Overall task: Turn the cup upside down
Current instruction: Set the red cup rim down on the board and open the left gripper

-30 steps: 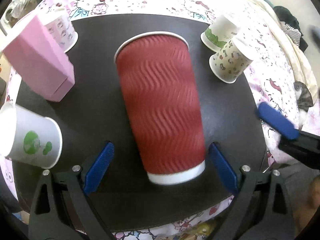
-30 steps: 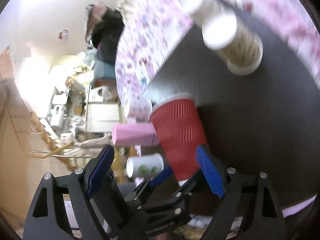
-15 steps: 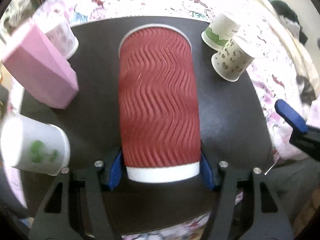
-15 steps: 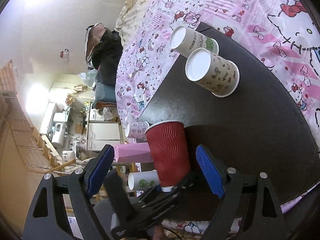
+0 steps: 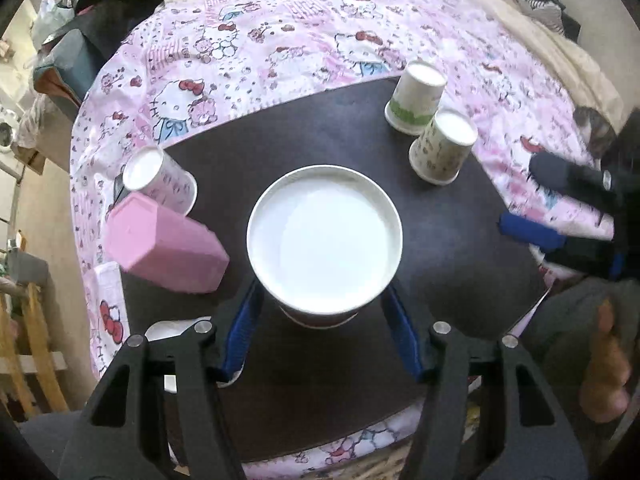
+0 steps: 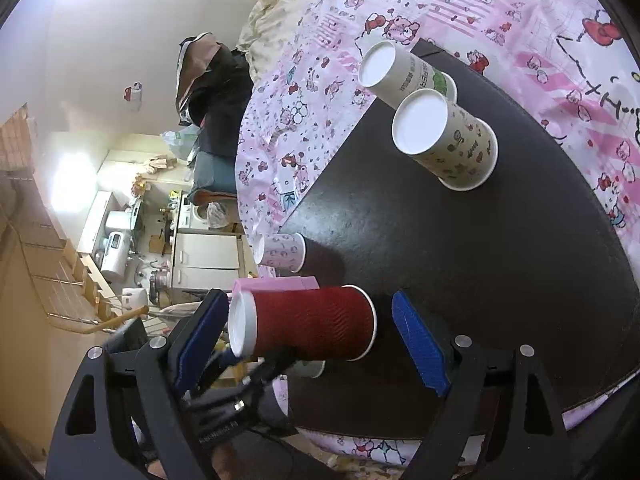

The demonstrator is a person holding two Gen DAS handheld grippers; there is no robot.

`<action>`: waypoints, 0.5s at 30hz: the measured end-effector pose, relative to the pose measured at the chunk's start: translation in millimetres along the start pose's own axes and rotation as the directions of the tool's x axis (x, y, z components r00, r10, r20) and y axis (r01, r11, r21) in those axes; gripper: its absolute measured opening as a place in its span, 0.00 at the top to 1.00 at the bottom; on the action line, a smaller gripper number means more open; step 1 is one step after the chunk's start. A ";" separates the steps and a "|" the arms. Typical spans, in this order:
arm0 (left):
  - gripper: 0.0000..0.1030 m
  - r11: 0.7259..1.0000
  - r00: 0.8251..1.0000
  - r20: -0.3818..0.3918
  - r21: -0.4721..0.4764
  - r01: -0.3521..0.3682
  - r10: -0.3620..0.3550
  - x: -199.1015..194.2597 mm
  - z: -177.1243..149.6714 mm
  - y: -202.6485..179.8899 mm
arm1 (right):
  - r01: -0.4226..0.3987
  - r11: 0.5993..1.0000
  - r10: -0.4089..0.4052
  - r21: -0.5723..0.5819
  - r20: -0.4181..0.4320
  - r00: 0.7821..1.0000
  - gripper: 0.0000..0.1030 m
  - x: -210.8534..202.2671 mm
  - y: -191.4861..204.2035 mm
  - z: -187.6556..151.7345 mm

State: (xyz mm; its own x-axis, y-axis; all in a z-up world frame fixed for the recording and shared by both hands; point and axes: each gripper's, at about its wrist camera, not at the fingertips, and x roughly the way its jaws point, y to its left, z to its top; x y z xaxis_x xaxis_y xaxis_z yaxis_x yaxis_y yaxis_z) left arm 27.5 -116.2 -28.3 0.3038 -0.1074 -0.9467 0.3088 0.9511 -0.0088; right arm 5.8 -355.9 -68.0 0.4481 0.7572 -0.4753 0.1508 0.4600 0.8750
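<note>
"PER" is being read on the green-banded paper cup (image 6: pixel 404 74); other print is too small. The red ripple cup (image 6: pixel 308 330), upside down on the dark round table (image 6: pixel 460 264), is being clamped by the left gripper (image 5: pixel 324 332), its body largely hidden from the left wrist view. The right gripper (image 6: pixel 308 340) is being held apart, over Hello Kitty bedding (image 5: pixel 248 52)

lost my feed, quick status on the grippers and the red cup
Left gripper shut on red cup, white base facing the left camera. Right gripper open, empty. Pink box close beside cup.
</note>
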 end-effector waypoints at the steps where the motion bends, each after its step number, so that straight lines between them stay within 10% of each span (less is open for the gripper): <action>1: 0.45 1.000 1.000 0.011 -0.001 -0.007 0.007 -0.1 3.9 -0.4 | 0.001 1.000 -0.001 -0.005 0.000 1.000 0.16 0.3 1.1 0.1; 15: 0.44 0.994 0.997 0.063 -0.100 -0.041 0.048 47.8 38.7 -8.0 | 0.040 0.999 -0.041 0.006 0.051 0.998 0.16 -10.5 -7.6 4.3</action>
State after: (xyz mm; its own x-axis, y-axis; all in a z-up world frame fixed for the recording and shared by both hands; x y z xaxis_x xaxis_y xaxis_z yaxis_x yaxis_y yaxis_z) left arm 74.5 -140.2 -61.1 0.3742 -0.0798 -0.9239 0.2045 0.9789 -0.0017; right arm 3.8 -369.4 -69.3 0.4862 0.7131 -0.5051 0.1742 0.4873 0.8557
